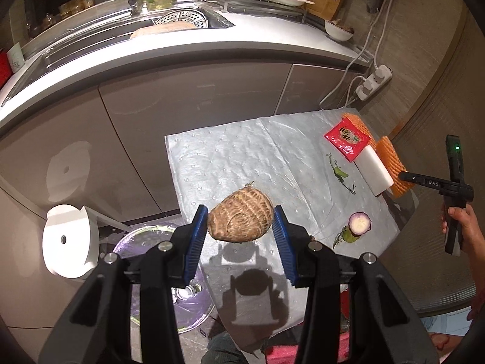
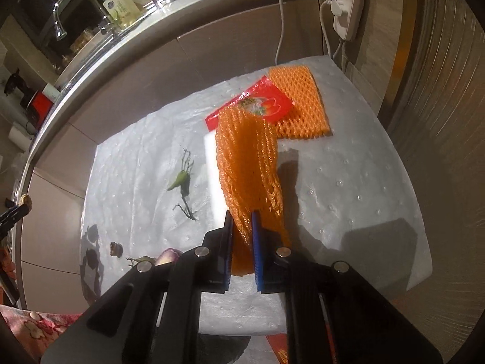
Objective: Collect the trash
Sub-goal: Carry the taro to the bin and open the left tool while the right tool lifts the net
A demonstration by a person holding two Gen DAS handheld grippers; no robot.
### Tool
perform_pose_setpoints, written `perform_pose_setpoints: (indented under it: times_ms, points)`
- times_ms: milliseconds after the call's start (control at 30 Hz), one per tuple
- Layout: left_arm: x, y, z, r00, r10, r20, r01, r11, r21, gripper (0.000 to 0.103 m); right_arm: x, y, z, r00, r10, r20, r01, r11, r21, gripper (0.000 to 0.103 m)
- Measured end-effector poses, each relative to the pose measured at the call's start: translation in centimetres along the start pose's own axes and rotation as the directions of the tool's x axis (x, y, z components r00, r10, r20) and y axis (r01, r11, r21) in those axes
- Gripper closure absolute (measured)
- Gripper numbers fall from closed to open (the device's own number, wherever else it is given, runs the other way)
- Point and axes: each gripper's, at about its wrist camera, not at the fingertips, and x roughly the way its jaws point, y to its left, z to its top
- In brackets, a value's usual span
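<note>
Trash lies scattered on my padded table (image 1: 230, 157): taro root (image 1: 241, 220) gripped in my left tool (image 1: 241, 227) above it, orange foam net (image 2: 250, 166) pinched in my right tool (image 2: 242, 227), red packet (image 1: 348, 139) resting beyond.

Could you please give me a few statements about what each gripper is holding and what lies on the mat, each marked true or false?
1. The left gripper holds a brown taro root between its blue pads. True.
2. The right gripper is wide open and holds nothing. False: it is shut on an orange foam net.
3. A red snack packet lies partly on a second orange foam net. True.
4. The cut purple onion piece sits inside the trash bin. False: it lies on the grey mat.
5. A green pepper stem lies on the mat. True.
</note>
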Motion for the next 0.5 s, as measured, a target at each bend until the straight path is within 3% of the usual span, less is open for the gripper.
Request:
perform_pose_setpoints:
  times_ms: [100,233,367,500]
  points:
    - [-0.9,1.6,-0.5,1.0,0.005,0.019,-0.005,1.0,-0.021,0.06,-3.0,2.9,0.8,0.997,0.032,0.066,-0.031,0.999,-0.023,0.091]
    - [-2.3,4.1,-1.6,0.999,0.015,0.036,-0.013,0.998,-0.054,0.06,-6.2,8.0,1.8,0.98,0.153,0.129,-0.145,0.987,-0.074,0.091]
    - [-2.6,6.6,-3.3,0.999,0.031,0.031,-0.029,0.997,-0.066,0.06,-7.3,14.6,2.4,0.952,0.283,0.119,-0.263,0.951,-0.162,0.091]
    - [-0.8,9.1,-6.1,0.999,0.039,-0.026,-0.041,0.997,-0.07,0.06,-7.2,20.0,2.5,0.921,0.381,0.082,-0.357,0.909,-0.217,0.091]
